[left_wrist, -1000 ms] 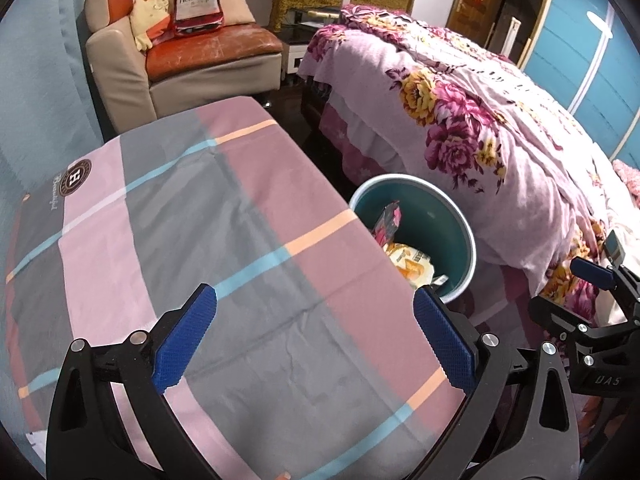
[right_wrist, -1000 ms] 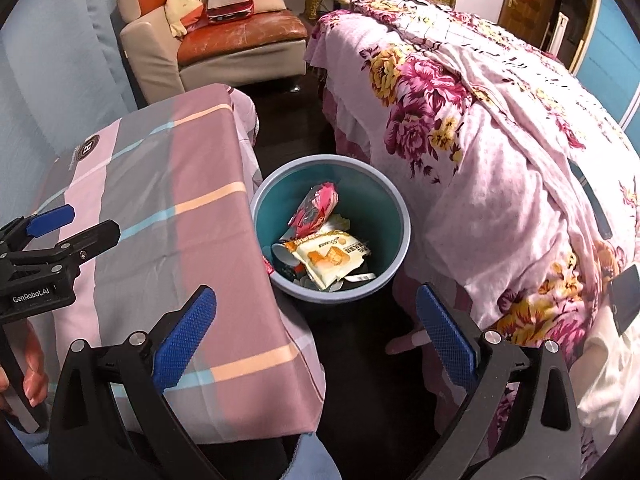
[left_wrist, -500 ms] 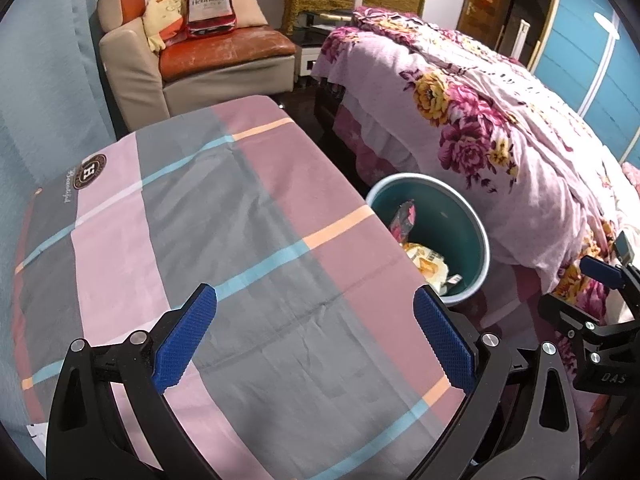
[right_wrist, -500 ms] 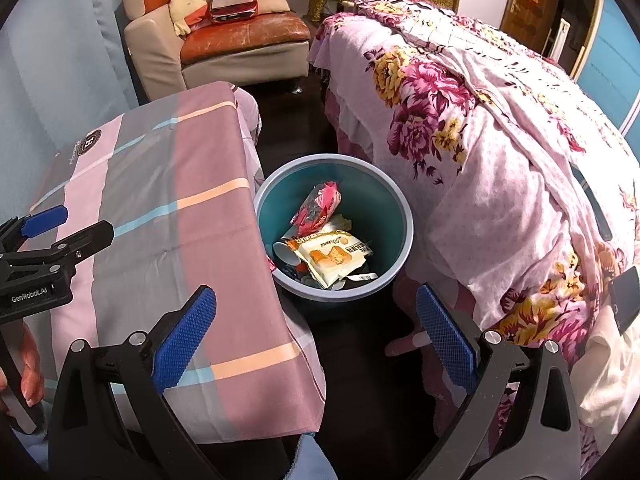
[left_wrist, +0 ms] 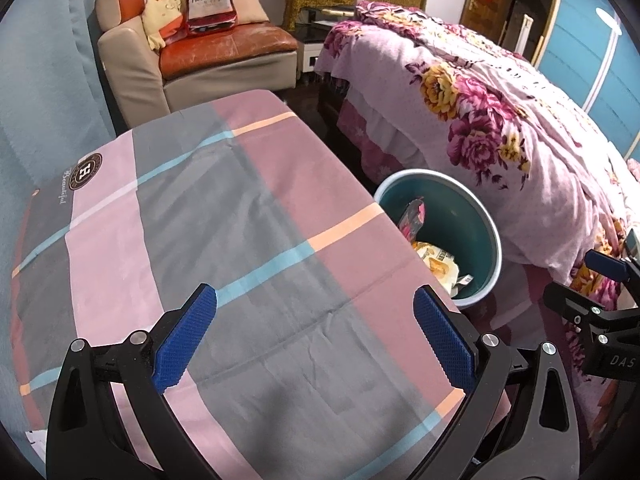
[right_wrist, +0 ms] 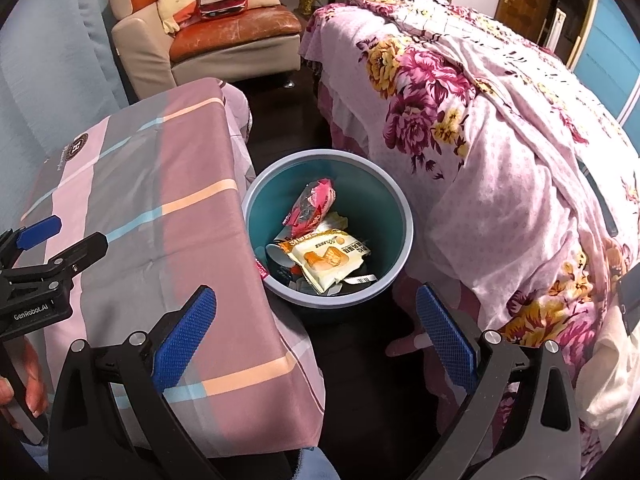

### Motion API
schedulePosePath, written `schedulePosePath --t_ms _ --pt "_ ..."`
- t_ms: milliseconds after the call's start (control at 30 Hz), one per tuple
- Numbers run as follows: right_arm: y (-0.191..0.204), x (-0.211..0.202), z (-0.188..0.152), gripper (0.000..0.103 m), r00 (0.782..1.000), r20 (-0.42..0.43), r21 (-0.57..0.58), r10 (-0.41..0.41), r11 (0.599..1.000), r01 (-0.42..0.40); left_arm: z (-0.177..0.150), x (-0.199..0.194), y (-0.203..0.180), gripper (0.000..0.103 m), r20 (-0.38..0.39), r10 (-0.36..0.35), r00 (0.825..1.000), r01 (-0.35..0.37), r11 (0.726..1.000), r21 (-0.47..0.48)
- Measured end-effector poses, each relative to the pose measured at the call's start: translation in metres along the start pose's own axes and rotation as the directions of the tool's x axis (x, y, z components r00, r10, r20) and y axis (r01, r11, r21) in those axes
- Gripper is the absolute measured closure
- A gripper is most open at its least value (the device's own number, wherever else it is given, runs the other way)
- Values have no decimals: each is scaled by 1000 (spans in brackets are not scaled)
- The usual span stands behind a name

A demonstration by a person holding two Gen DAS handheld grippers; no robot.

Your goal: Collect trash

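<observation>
**Both grippers empty, trash already sitting in the bin**

Over the last second the left gripper (left_wrist: pixel 314 336) has drifted back and up a bit: the round teal plastic bin (left_wrist: pixel 486 216) has slid further off to its right, and more of the striped pink-and-grey tablecloth (left_wrist: pixel 224 216) shows ahead of it. The right gripper (right_wrist: pixel 316 332) has barely moved, and the bin (right_wrist: pixel 394 196) still sits just ahead of its fingers and below them. Both sets of jaws are spread wide with nothing between them.

The trash is in the bin: a crumpled pink wrapper (right_wrist: pixel 314 206) leaning on the wall, and a yellow-and-white snack packet (right_wrist: pixel 330 258) lying on other scraps. I can't spot any loose trash on the cloth, so my guess is the collecting is pretty much done and the hands are just backing off.

Room-wise: the cloth-covered table lies under the left gripper, a bed with a pink floral quilt (right_wrist: pixel 500 140) is off to the right of both, and a beige armchair with an orange leather seat (left_wrist: pixel 224 46) stands far ahead. The floor around the bin is dark.
</observation>
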State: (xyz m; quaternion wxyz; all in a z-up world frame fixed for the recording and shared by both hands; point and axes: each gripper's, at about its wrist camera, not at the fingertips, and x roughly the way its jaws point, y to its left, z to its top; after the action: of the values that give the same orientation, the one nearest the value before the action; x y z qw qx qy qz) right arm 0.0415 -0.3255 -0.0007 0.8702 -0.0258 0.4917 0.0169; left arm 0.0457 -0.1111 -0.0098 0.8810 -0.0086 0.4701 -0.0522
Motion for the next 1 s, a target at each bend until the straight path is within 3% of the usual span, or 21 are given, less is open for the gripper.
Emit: schedulePosePath --t_ms 1000 --pt "-3 21 11 7 999 -34 8 -2 1000 3 7 19 1 4 -24 9 1000 -8 1000 13"
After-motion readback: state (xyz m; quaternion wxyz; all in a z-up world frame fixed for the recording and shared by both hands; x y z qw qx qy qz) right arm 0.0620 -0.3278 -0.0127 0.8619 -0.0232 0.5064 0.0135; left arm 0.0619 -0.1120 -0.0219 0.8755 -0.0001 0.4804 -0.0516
